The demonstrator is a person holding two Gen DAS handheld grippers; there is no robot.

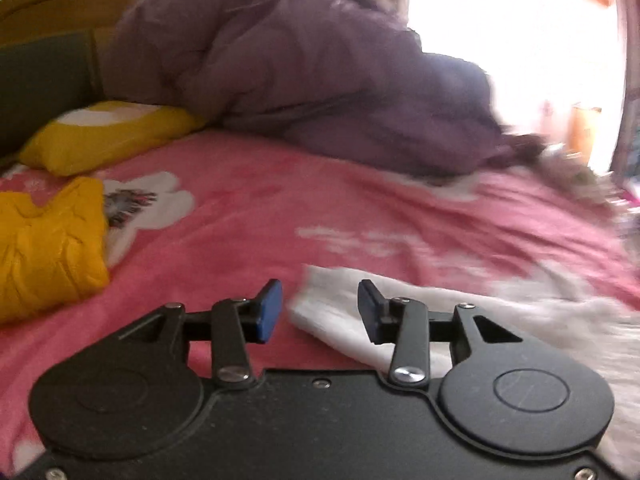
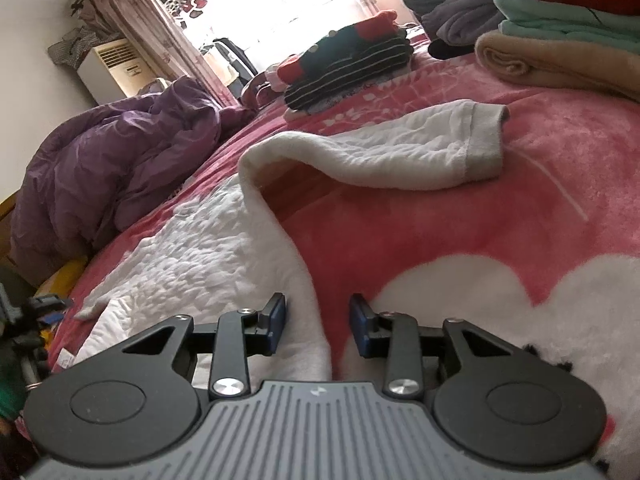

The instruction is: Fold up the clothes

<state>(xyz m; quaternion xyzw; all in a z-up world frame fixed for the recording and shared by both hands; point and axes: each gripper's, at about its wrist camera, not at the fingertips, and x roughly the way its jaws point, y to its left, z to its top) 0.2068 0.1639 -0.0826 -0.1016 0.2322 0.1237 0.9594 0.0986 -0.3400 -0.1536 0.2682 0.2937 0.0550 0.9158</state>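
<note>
While the white garment [image 2: 224, 256] lies spread across the pink bed cover [image 2: 480, 208], one sleeve [image 2: 384, 152] curling out to the side with its grey cuff free, we hold both tongs low over it. Our left tongs [image 1: 320, 308] stand wide with nothing between them, just above a white edge; our right tongs [image 2: 318, 326] are likewise wide and empty over the body's edge. We judge a grasp is being lined up. Whether the garment awaits its opening fold or a later one, we cannot tell. Folded piles [image 2: 352, 60] sit beyond.
</note>
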